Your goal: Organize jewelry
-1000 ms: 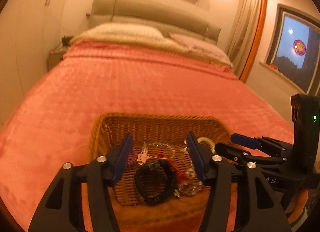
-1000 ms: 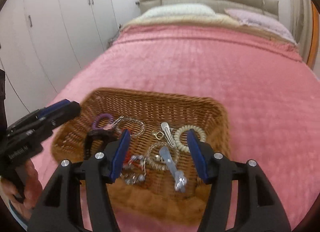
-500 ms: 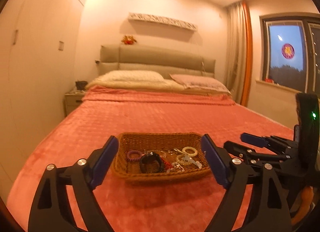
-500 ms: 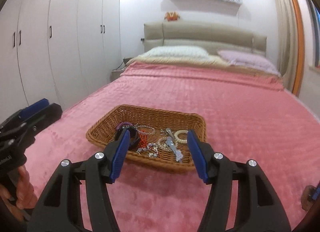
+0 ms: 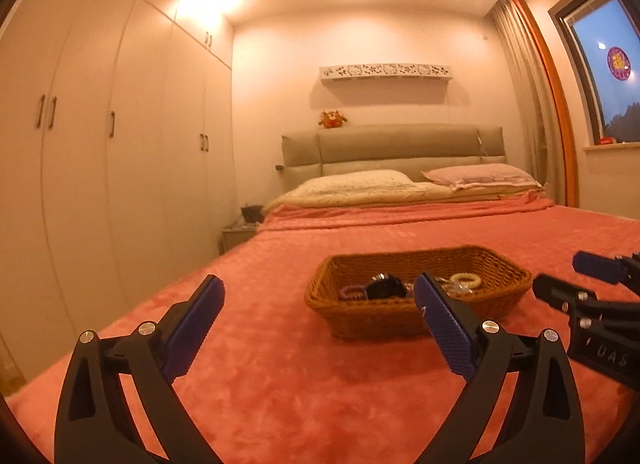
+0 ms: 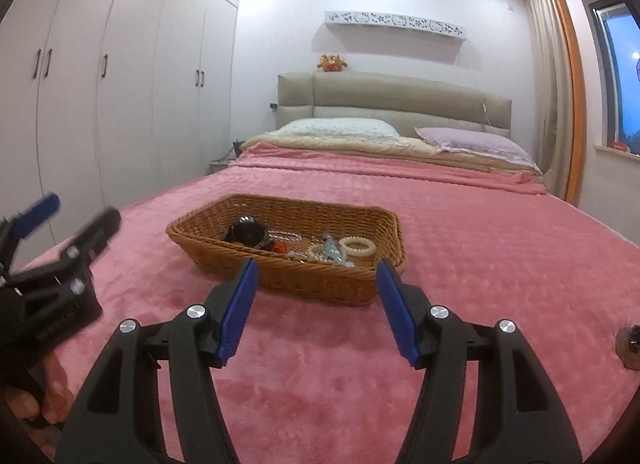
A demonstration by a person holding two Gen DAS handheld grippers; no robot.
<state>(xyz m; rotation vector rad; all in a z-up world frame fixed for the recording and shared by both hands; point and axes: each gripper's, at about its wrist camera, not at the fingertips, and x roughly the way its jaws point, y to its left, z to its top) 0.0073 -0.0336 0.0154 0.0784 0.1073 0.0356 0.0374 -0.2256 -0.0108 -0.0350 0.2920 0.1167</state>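
A wicker basket (image 5: 400, 316) (image 6: 304, 276) sits on the pink bedspread and holds several pieces of jewelry: a black watch (image 6: 248, 233), a cream coil ring (image 6: 357, 245), a purple coil (image 5: 352, 291) and silver chains (image 6: 324, 250). My left gripper (image 5: 320, 312) is open and empty, low over the bed, short of the basket and to its left. My right gripper (image 6: 314, 296) is open and empty, just short of the basket's near wall. Each gripper shows in the other's view, the right one (image 5: 592, 284) and the left one (image 6: 72, 216).
The bed (image 6: 440, 224) stretches back to two pillows (image 6: 340, 128) and a grey headboard (image 6: 392, 98). White wardrobes (image 6: 120, 84) line the left wall. A curtain and window (image 5: 600, 76) are at the right. A small nightstand (image 5: 238, 234) stands beside the bed.
Both grippers have pulled back and down from right over the basket, so it now looks smaller and farther. The left gripper's jaws have opened wider and shifted left.
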